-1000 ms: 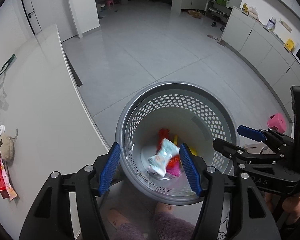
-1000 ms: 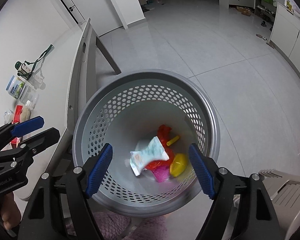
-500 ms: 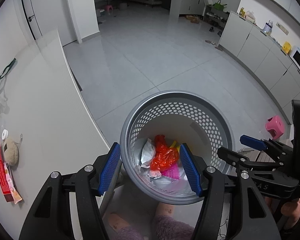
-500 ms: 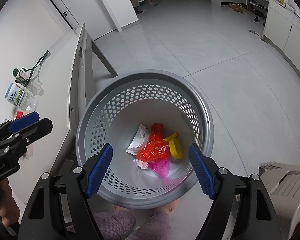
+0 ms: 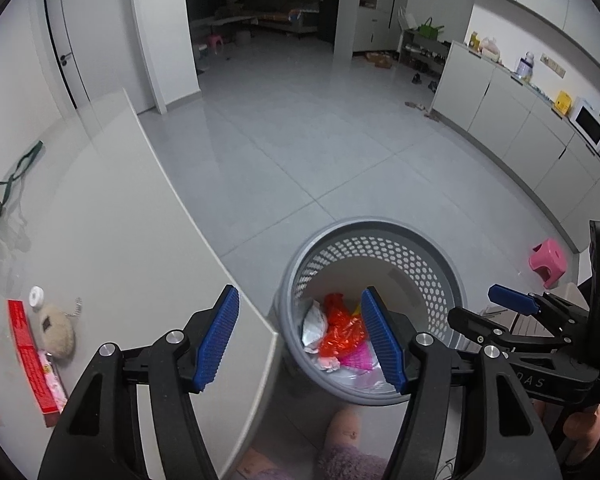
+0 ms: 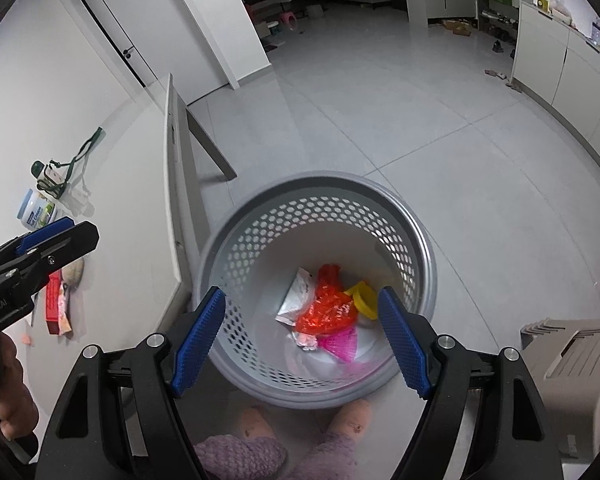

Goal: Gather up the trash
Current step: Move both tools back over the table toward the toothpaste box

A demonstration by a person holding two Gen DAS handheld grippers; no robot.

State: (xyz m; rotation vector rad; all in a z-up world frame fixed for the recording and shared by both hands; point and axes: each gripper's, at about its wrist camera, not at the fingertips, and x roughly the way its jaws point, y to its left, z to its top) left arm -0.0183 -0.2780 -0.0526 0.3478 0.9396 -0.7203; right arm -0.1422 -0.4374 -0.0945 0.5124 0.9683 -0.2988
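Nearest the lens, the left gripper [image 5: 300,336] stood spread wide with nothing between its ribbed blue pads [image 5: 216,340], black plastic arms studded with silver bolts behind them. The right gripper [image 6: 300,344] was likewise parted and empty, its knurled blue pads [image 6: 400,344] framing the basket's near rim. Below both, at 6 o'clock, lay the person's feet in fuzzy mauve slippers [image 6: 240,456].

Just beyond the right gripper's tips sat the round grey plastic basket [image 6: 416,240], its wall pierced with rows of small holes, standing on the floor beside the worktop's edge. The trash lay on its bottom, below and between the right gripper's pads: a crinkled red-orange plastic bag [image 6: 324,312], a flat white pouch [image 6: 296,296] at its 10 o'clock, a yellow ring-shaped piece [image 6: 364,300] at its 2 o'clock, and a pink ribbed wrapper [image 6: 340,344] at its 6 o'clock. From the left gripper the basket sat toward 3 o'clock, partly behind the right-hand pad.

On the smooth pale worktop [image 5: 120,220], at 9 o'clock of the left gripper, lay a long red box [image 5: 28,360], a fuzzy beige lump [image 5: 56,332] and a small white roll [image 5: 37,296]; farther back, a green lanyard [image 5: 16,172].

Past the basket stretched glossy grey floor tiles [image 5: 300,140], a pink stool [image 5: 548,260] at 3 o'clock, and white cabinets [image 5: 520,120] carrying a microwave [image 5: 590,128].
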